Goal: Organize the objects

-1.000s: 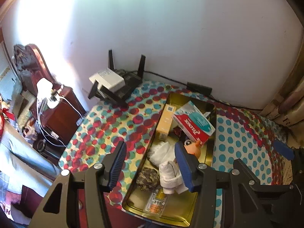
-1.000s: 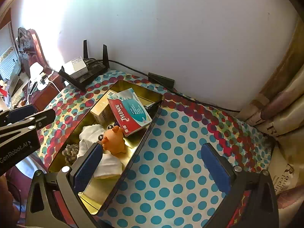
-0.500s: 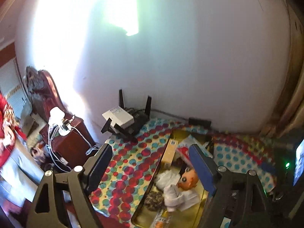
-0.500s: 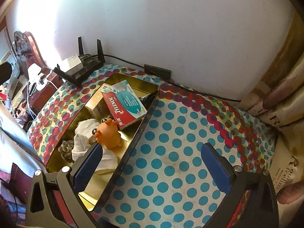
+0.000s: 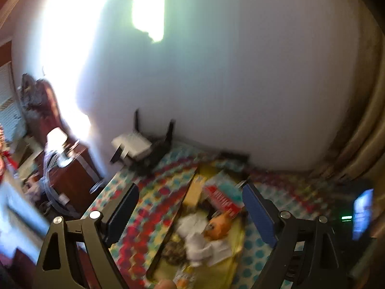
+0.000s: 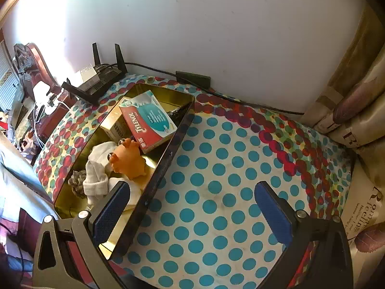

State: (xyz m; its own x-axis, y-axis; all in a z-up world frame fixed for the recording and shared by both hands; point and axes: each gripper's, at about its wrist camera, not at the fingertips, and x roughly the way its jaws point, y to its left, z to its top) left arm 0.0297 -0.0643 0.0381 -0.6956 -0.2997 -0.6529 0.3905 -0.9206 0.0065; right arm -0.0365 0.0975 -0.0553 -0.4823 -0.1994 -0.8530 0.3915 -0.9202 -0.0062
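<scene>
So the gold tray sits on the left half of the desk, the one with the polka-dot cloth, and it's already pretty loaded. At the far end a Tylenol box leans on top of a yellowish box, then an orange pig toy stands near the middle, touching a bundle of white socks, with a small brownish knitted thing tucked at the near left corner. Something dark lies along the far right wall of the tray, can't tell what it is.

Both tools are empty. The right tool is spread wide and hangs low over the bare blue-dot part of the cloth, its left pad right above the tray's near end. The left tool is also wide open, up higher and tipped toward the wall, and that view is badly smeared, so the tray contents are mush there.

My read: everything loose looks collected, nothing is left on the cloth beside the tray, so this is either the tail end or a pause between picks. If anything's next, I'd guess straightening the leaning box, which means coming down over it with the pads square to its long edges, and not bumping the pig
</scene>
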